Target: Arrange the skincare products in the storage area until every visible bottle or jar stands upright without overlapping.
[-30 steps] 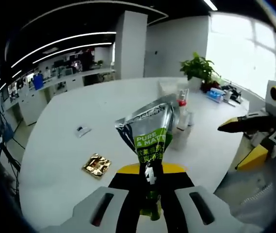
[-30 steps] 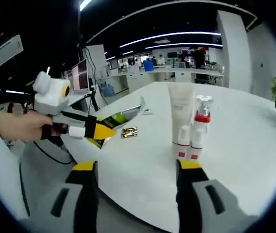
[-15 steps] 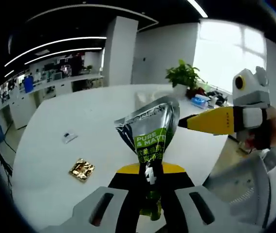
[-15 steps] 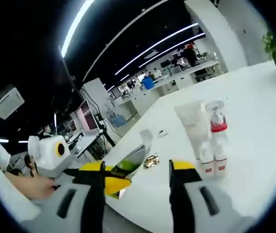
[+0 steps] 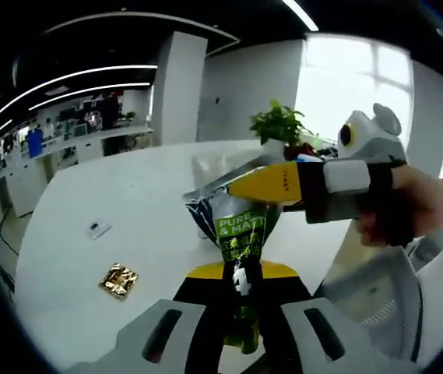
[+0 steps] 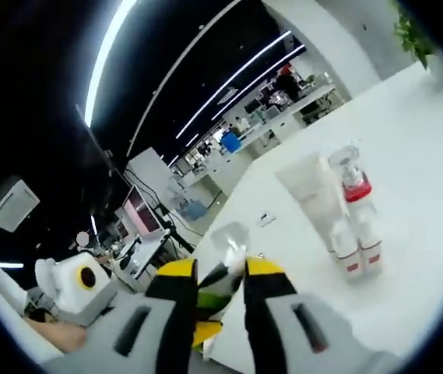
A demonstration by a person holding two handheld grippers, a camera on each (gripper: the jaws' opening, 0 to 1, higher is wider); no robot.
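1. Rising from between the jaws of the left gripper (image 5: 240, 292), a silver-and-green pouch (image 5: 240, 230) is held clenched at its lower end, its green panel printed "PURE & MATT".
2. In the left gripper view, the right gripper (image 5: 237, 187) is seen coming in from the right, held by a hand (image 5: 427, 206); its yellow tip lies across the pouch's upper part.
3. In the right gripper view, the right gripper (image 6: 219, 273) is seen with its yellow-tipped jaws drawn narrow around the pouch (image 6: 223, 253); whether they actually press on it cannot be told, since the contact is too small to make out.
4. On the white table (image 6: 408, 140), to the right, a white tube (image 6: 314, 195) is stood upright on its cap, with a red-collared pump bottle (image 6: 355, 206) just beside it.
5. A crumpled gold wrapper (image 5: 118, 280) is seen lying on the near left of the table (image 5: 143, 187), with a small sachet (image 5: 97, 229) farther off.
6. A potted plant (image 5: 278, 125) is seen at the table's far side.
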